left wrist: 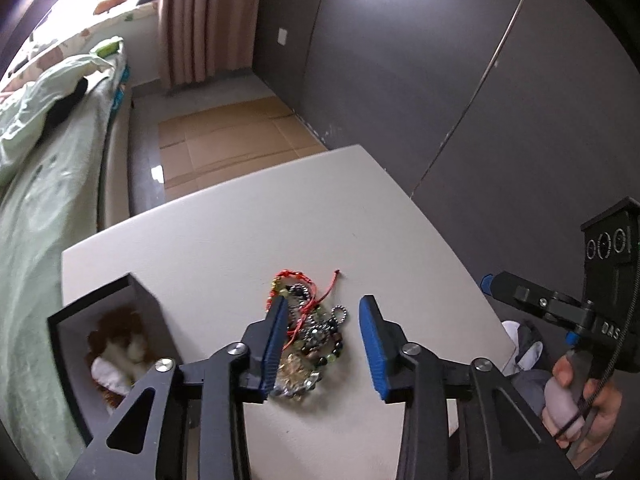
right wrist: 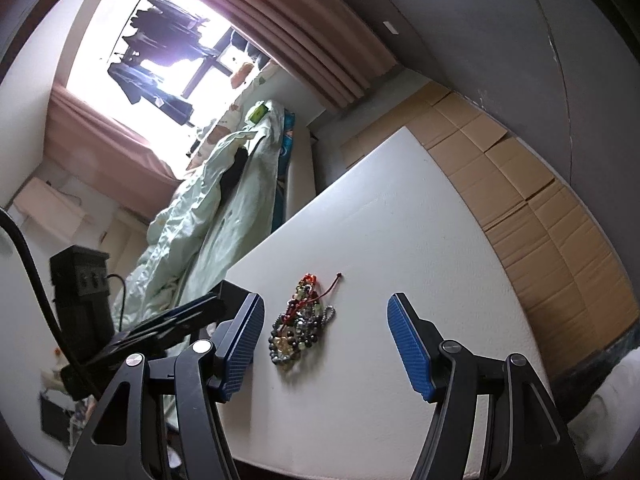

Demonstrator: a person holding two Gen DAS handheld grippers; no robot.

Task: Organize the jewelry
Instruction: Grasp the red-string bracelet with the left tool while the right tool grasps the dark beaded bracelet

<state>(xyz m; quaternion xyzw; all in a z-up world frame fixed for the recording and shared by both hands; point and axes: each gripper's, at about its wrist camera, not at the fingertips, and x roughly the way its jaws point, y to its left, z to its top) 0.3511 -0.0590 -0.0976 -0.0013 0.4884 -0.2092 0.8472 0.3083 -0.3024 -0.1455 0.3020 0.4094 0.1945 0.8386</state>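
White table (left wrist: 224, 240) bears tangled jewelry (left wrist: 310, 332) beside a bed (left wrist: 48, 184).

Bare white surface (left wrist: 224, 232) beyond and right of bead pile (left wrist: 310, 332); open black box (left wrist: 108, 336) blocks near-left corner; bed (left wrist: 44, 200) close along left edge; dark wall panels (left wrist: 440, 80) hem far right side

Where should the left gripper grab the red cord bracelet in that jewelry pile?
Probably the red cord bracelet at its loose tail on the far side of the jewelry pile, coming from above. That tail lies alone on the table, clear of the tangled beads. The left gripper is open, with the pile between its fingers.
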